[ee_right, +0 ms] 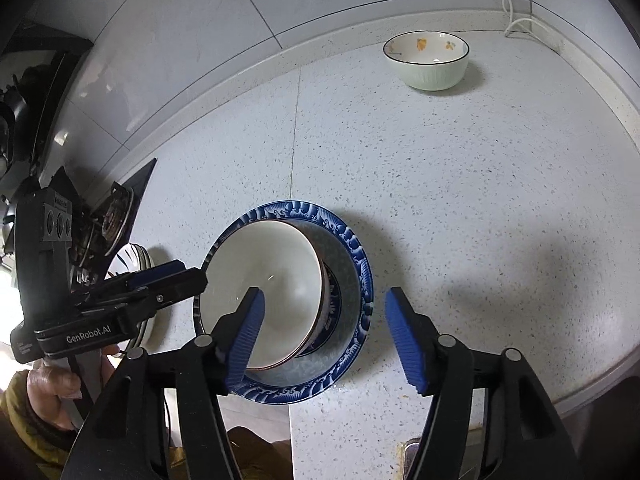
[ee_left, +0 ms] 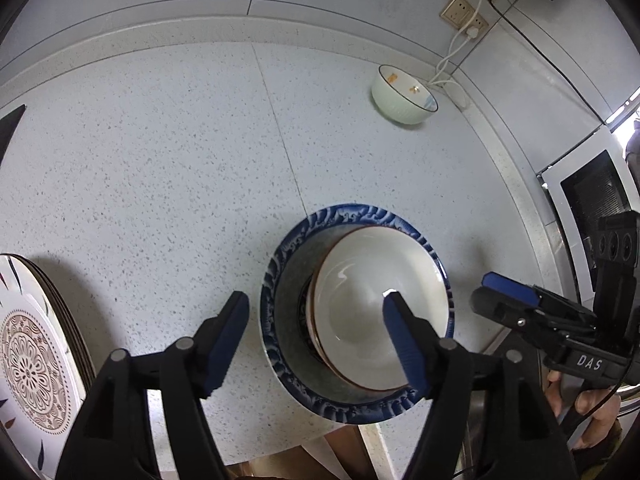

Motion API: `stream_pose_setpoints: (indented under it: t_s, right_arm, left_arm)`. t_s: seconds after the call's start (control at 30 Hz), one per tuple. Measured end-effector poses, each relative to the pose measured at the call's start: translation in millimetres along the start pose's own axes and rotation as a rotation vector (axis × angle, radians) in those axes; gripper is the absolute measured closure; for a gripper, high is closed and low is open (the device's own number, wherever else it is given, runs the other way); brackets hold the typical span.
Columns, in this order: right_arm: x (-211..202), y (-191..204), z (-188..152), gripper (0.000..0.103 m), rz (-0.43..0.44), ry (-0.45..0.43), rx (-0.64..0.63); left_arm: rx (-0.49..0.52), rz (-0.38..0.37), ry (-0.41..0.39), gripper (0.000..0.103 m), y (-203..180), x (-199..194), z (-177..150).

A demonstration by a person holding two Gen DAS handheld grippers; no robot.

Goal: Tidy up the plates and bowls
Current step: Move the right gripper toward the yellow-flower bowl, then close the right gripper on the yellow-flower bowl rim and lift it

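Bowls nested in the blue bowl look stiff, slick, breakable; pinch the rim. Left gripper and right gripper both gape, empty.

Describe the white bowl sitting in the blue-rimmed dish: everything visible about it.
The white bowl looks like glazed ceramic, plain glossy white inside with a thin brown rim line. It is empty and upright, slightly tilted, nested off-centre in the blue-patterned dish on the speckled countertop. Its outer wall is mostly hidden. No gripper visibly presses on it.
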State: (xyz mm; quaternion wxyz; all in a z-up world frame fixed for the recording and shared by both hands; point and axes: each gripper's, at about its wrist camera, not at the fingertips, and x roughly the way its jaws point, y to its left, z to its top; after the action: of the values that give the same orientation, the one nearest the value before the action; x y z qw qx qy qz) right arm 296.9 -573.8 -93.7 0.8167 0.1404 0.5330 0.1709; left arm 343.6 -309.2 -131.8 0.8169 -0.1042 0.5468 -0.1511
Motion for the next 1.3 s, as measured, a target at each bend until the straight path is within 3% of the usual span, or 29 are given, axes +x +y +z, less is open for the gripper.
stream_pose_setpoints:
  t_s: [0.17, 0.43, 0.63, 0.93, 1.3]
  right_arm:
    - [-3, -8, 0, 0.032, 0.016, -0.008, 0.022]
    - [-7, -14, 9, 0.013, 0.021, -0.010, 0.046]
    - [-11, -26, 30, 0.013, 0.001, -0.026, 0.076]
    - [-10, -51, 79, 0.012, -0.104, -0.067, 0.099]
    - [14, -97, 176, 0.012, -0.178, -0.114, 0.154]
  left_arm:
    - [-0.010, -0.012, -0.001, 0.025, 5, -3, 6]
    - [0.007, -0.025, -0.009, 0.024, 1, -5, 33]
    - [0.015, -0.028, -0.017, 0.024, 1, 0, 68]
    - [0.059, -0.032, 0.010, 0.024, -11, 37, 124]
    - [0.057, -0.081, 0.048, 0.024, -36, 113, 213]
